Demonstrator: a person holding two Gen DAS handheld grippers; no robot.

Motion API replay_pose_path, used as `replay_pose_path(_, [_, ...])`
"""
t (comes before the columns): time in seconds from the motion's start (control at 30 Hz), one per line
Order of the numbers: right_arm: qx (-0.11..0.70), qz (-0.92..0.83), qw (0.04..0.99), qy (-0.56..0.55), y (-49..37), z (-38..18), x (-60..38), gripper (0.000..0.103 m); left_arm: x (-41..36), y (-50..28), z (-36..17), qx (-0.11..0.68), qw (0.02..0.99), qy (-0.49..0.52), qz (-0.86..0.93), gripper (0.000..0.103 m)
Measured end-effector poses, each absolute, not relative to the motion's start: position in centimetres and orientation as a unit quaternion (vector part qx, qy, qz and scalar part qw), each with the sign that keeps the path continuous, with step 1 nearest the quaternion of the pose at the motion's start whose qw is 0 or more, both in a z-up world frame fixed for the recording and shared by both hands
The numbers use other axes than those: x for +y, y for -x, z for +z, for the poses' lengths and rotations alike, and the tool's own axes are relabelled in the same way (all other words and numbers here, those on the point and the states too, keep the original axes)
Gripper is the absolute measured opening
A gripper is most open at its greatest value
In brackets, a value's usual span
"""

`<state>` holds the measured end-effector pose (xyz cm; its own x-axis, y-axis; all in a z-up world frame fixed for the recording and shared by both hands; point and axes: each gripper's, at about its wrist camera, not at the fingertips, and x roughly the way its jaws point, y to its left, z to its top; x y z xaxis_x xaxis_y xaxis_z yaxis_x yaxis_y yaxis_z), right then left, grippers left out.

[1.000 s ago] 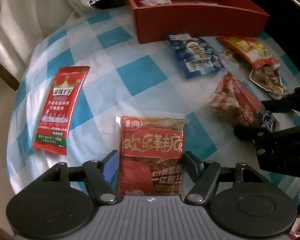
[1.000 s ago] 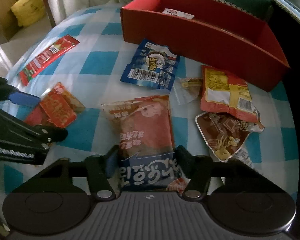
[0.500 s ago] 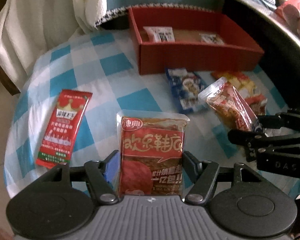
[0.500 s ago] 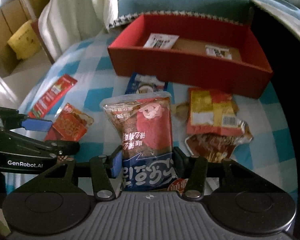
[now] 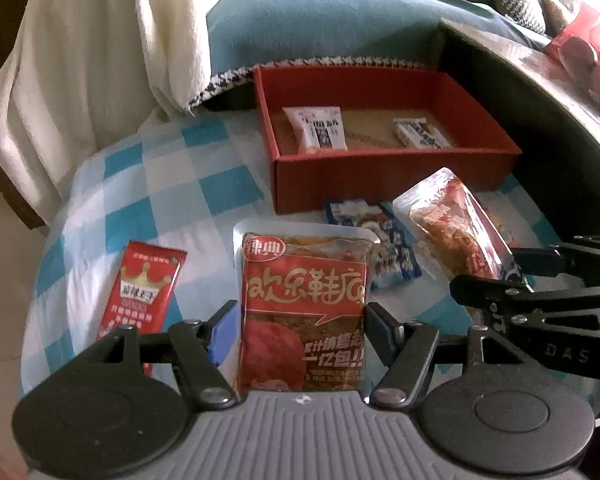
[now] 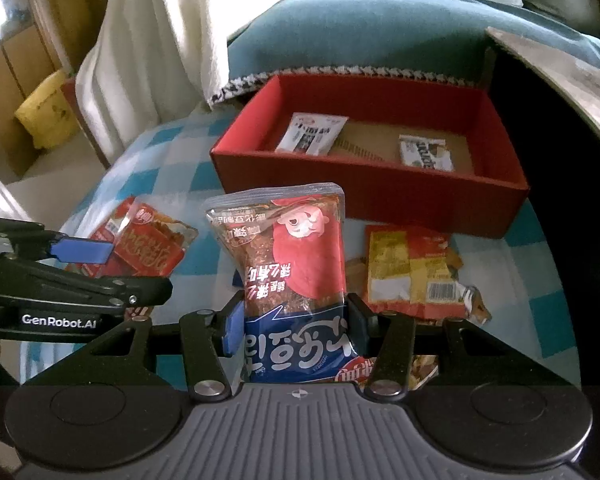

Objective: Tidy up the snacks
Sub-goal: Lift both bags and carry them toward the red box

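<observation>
Left claw (image 5: 302,320) clamps a red snack packet (image 5: 305,312); right claw (image 6: 294,320) clamps a red-and-blue snack pouch (image 6: 296,280). Both packets are held above the checked bench (image 5: 172,188). Beyond them, the red box (image 6: 364,188) stands open, two small packets inside, its middle floor bare.

Both pictures are dim and a bit grainy, with a bluish look. Bright light falls on the white cloth (image 5: 100,92) at the back, maybe from a window. The shiny snack packet (image 5: 304,300) shows small glints. Edges bend round, and the corners go dark.
</observation>
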<state>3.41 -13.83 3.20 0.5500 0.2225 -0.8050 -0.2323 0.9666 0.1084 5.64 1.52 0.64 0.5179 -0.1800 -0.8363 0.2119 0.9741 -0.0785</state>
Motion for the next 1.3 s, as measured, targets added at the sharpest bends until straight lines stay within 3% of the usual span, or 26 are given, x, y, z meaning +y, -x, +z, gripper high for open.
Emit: replay_pose_path(1.3, [0.385, 0.108, 0.916, -0.035, -8.6, 8.0, -16.0, 0.059, -1.2, -12.8, 6.6, 0.397, 0.911, -0.003, -0.113, 0.061])
